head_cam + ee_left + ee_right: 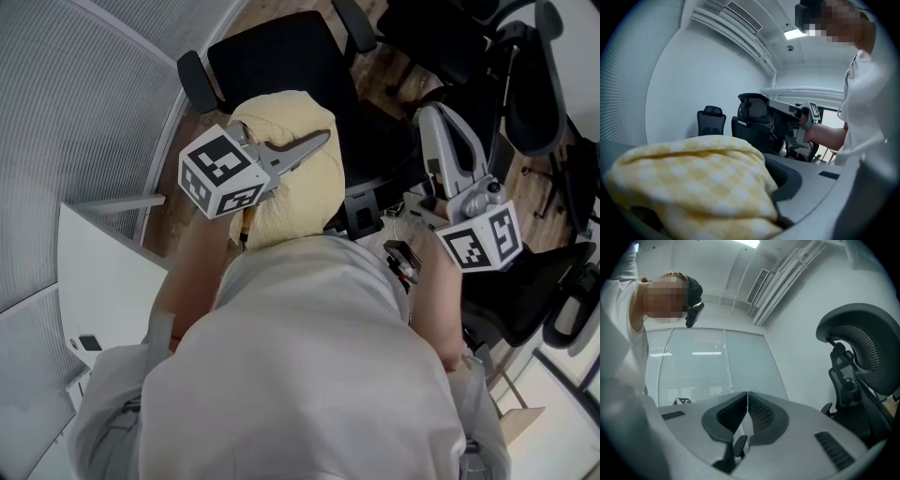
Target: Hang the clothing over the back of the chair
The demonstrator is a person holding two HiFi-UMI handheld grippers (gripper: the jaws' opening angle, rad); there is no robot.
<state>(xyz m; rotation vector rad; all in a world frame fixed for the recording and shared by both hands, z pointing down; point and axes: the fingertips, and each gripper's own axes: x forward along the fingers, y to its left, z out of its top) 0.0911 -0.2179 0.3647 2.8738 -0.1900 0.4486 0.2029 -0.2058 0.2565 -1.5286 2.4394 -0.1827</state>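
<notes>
Clothing (292, 202), a yellow checked bundle, is clamped in the left gripper (314, 142), which is the nearer hand. The black chair (281, 56) lies just beyond and below it. The right gripper (436, 117), jaws closed on nothing, stands further right, apart from the fabric.

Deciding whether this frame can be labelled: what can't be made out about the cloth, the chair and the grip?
- Head view: whether the yellow cloth touches the chair. The cloth and the left gripper cover that spot.
- Left gripper view: one jaw and the chair below, buried under the cloth.
- Kind of garment: bunched up in both views.
- Right gripper view: the shut, empty right gripper points upward, so no cloth shows.
</notes>
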